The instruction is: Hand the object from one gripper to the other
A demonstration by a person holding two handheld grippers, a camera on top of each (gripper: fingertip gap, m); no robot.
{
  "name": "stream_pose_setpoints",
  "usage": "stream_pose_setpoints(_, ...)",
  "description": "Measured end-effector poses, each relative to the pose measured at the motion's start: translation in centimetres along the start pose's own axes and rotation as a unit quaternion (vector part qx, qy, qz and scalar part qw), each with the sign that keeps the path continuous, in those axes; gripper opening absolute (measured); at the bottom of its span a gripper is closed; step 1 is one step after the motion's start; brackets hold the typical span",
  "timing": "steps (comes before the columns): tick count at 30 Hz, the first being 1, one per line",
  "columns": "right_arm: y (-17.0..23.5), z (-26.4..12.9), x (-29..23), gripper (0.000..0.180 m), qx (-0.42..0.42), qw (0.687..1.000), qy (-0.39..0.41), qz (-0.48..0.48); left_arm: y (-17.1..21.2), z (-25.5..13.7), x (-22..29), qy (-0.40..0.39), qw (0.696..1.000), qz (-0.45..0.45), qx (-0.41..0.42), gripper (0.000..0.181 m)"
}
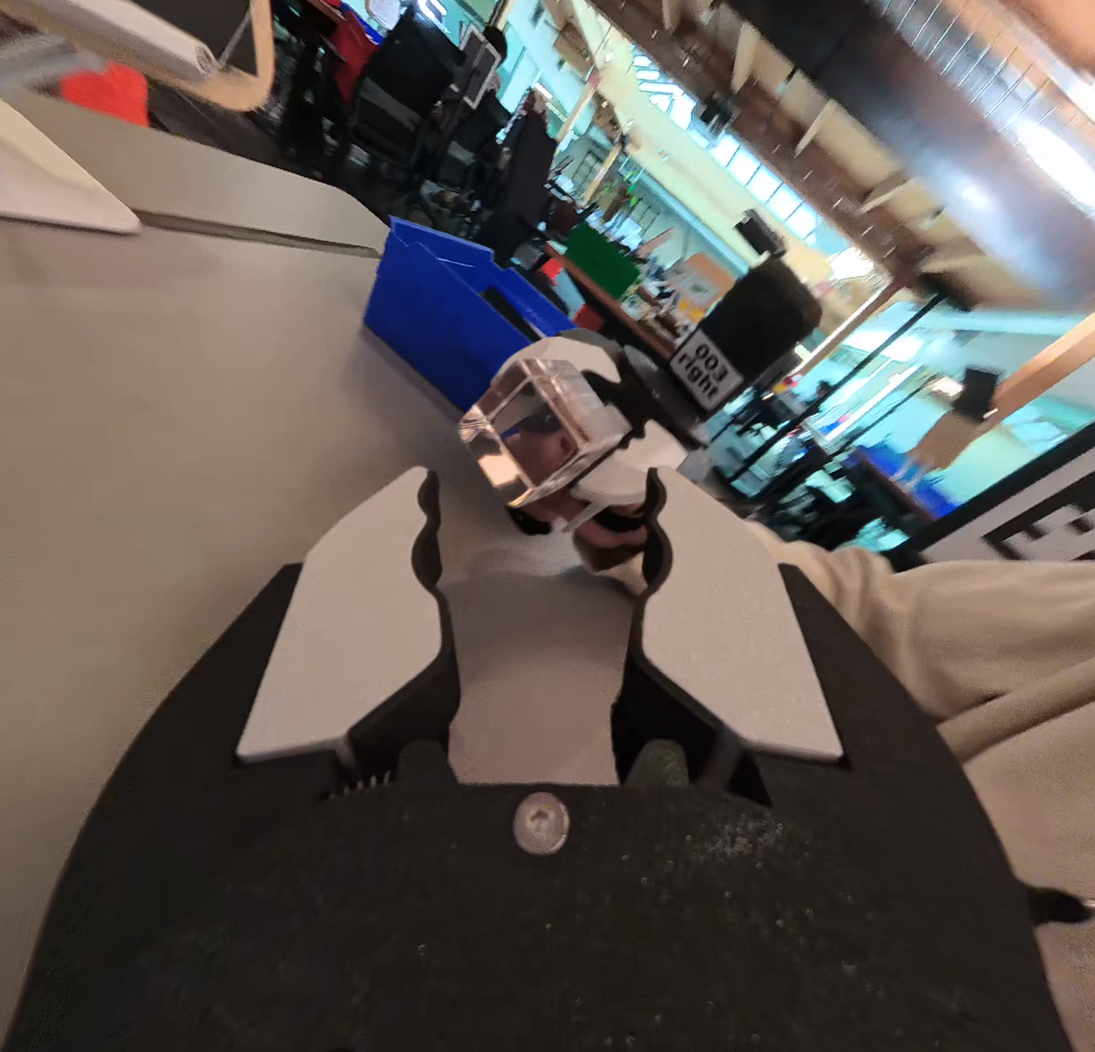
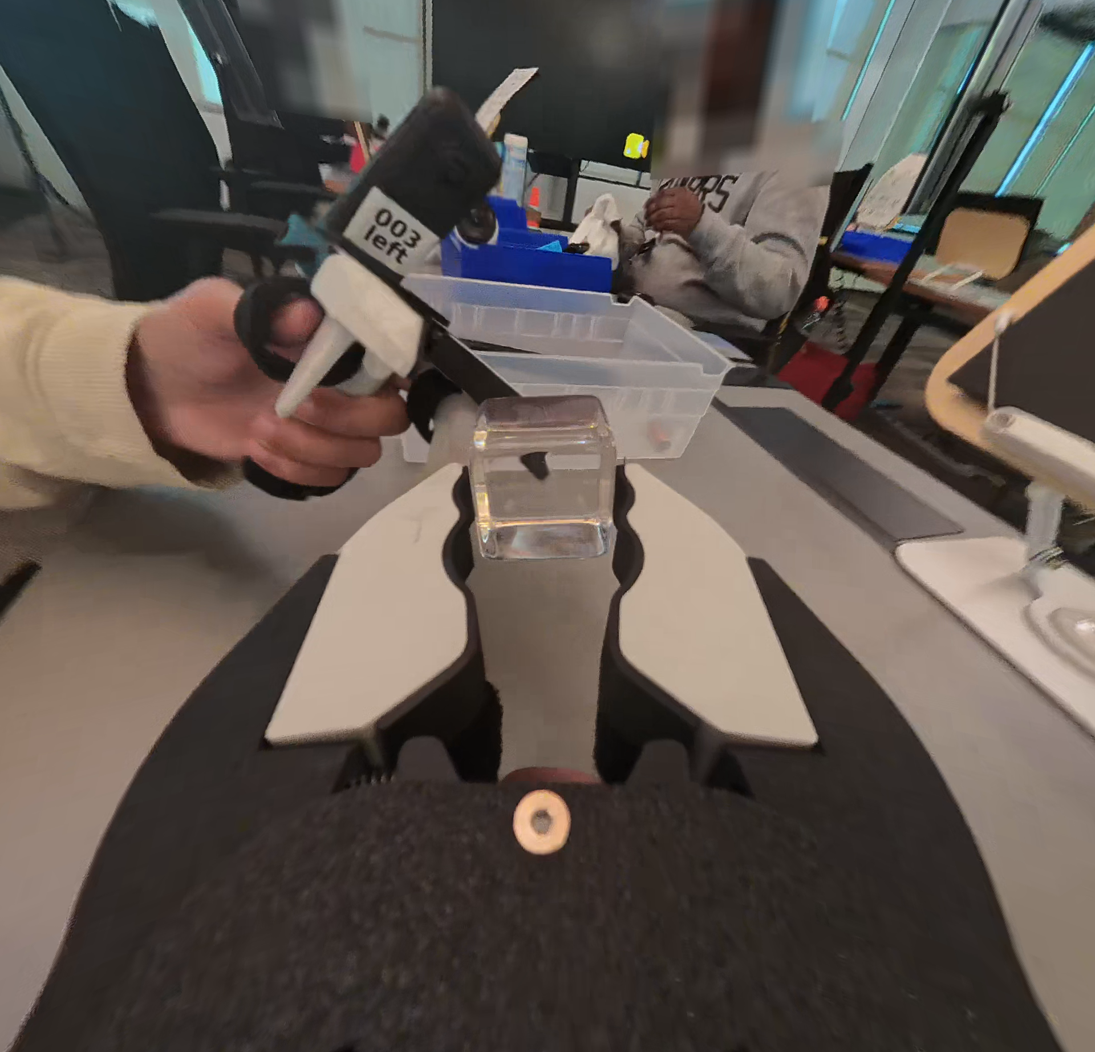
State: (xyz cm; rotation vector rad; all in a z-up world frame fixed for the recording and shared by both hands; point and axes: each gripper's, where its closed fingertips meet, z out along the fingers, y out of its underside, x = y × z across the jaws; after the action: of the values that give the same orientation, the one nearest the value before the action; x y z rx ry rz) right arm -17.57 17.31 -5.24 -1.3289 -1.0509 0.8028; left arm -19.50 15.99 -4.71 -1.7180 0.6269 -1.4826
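A clear cube sits clamped between the fingertips of my right gripper, which is shut on it above the grey table. My left gripper is open and empty. In the left wrist view the cube hangs just beyond its fingertips, held by the right gripper coming in from the far side. In the right wrist view the left gripper comes in from the upper left in a person's hand, its fingers close behind the cube. I cannot tell whether they touch it.
A blue bin stands on the table behind the cube. A clear plastic tray and more blue bins lie beyond it. A white stand base is at the right. A person sits at the back. Both grippers' tips are close together, under 4 cm apart.
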Motion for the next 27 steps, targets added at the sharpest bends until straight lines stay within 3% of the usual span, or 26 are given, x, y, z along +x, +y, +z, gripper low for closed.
stream_pose_setpoints(5, -0.5, -1.3, 0.6, 0.045, 0.023, 0.987, -0.051, 0.152, 0.4, 0.0, -0.1, 0.004, 0.995, 0.102, -0.012, 0.066)
stream_pose_setpoints(9, -1.1, -2.1, 1.0, 0.044, 0.043, 0.978, -0.063, 0.195, 0.8, 0.6, 0.3, 0.011, 0.985, 0.171, 0.0, 0.064)
stream_pose_setpoints(12, -0.7, -2.2, 1.4, 0.045, 0.031, 0.985, -0.037, 0.168, 1.5, 1.0, 0.5, 0.01, 0.986, 0.163, -0.027, 0.062)
stream_pose_setpoints(16, 0.1, -1.9, 2.5, 0.044, -0.012, 0.995, 0.074, 0.071, -0.2, 0.9, -0.2, -0.033, 0.993, 0.111, 0.008, 0.06)
stream_pose_setpoints(20, 1.0, -1.1, 2.8, 0.045, -0.099, 0.972, 0.202, -0.063, -1.2, 0.7, -1.0, -0.117, 0.987, 0.106, 0.009, 0.074)
stream_pose_setpoints(22, 1.0, -0.3, 1.9, 0.045, -0.118, 0.964, 0.216, -0.1, -1.3, 1.1, -0.2, -0.137, 0.983, 0.126, -0.002, 0.079)
stream_pose_setpoints(27, 1.1, 1.1, 0.0, 0.045, -0.153, 0.947, 0.222, -0.176, -0.3, 1.7, 0.3, -0.192, 0.964, 0.167, -0.078, 0.065)
